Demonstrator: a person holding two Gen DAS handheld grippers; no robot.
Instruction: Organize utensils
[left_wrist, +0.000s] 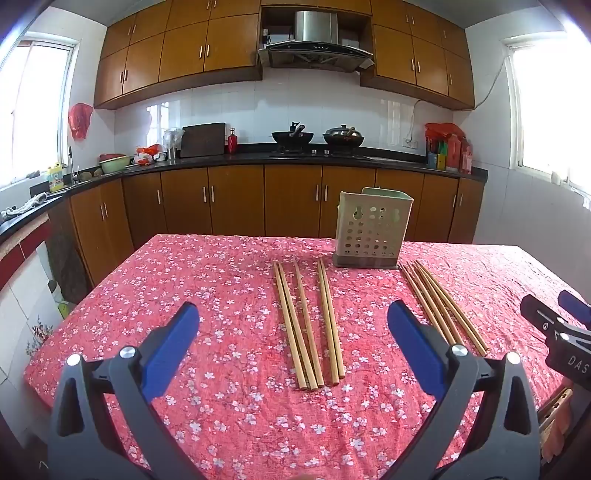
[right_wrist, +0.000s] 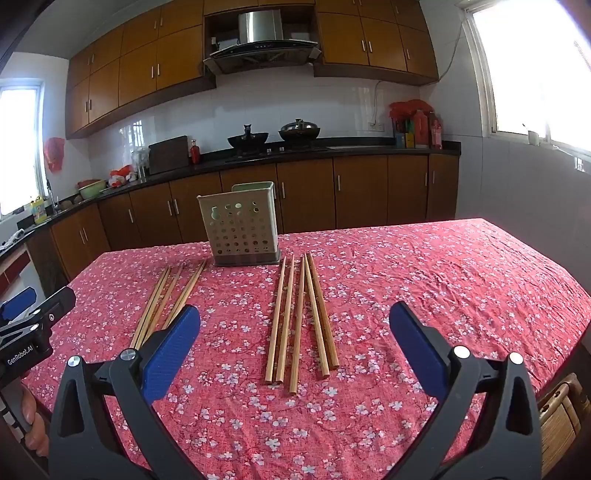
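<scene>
Two groups of wooden chopsticks lie on the red floral tablecloth. The left group (left_wrist: 310, 325) lies ahead of my left gripper (left_wrist: 293, 314), which is open and empty above the near table. The right group (right_wrist: 301, 317) lies ahead of my right gripper (right_wrist: 295, 317), also open and empty. Each group shows in the other view too, the right group (left_wrist: 443, 302) and the left group (right_wrist: 166, 302). A pale perforated utensil holder (left_wrist: 371, 230) stands upright behind and between the groups; it also shows in the right wrist view (right_wrist: 242, 225).
The table (left_wrist: 147, 295) is covered by the cloth, with edges at left, right and far side. Kitchen cabinets and a counter with woks (left_wrist: 291, 138) stand behind. A wooden chair back (right_wrist: 557, 417) is at the near right corner.
</scene>
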